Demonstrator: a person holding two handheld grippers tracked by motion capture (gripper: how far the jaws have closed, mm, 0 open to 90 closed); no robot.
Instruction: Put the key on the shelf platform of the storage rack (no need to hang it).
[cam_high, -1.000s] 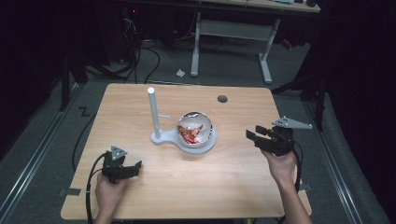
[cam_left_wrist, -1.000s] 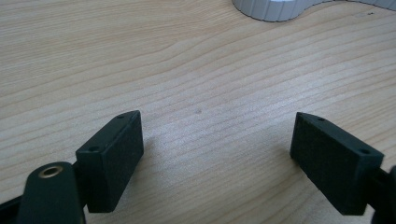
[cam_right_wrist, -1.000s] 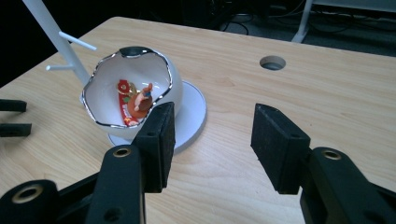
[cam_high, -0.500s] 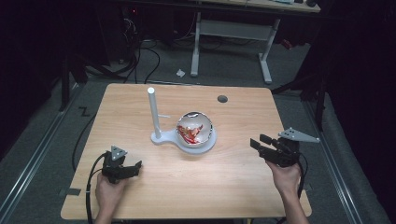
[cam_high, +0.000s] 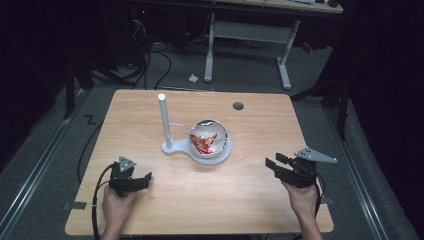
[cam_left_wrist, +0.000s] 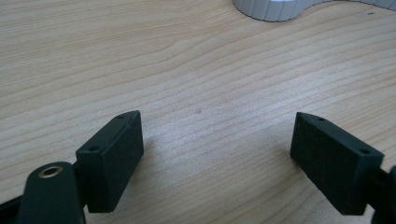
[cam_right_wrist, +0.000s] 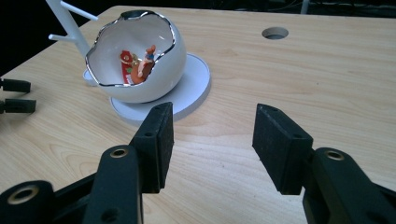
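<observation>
Both tongs, left and right, gaped empty; the right should approach the egg-shaped bowl level, gripping its rim gently.

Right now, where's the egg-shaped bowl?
In the high view the egg-shaped bowl sits mid-table on the white stand's round base, just right of its upright post.

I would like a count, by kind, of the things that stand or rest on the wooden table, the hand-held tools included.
White stand with upright post: 1
White egg-shaped bowl with silver rim, small red and orange pieces inside: 1
Hand-held claws, left claw and right claw, both open: 2
Total: 4
</observation>
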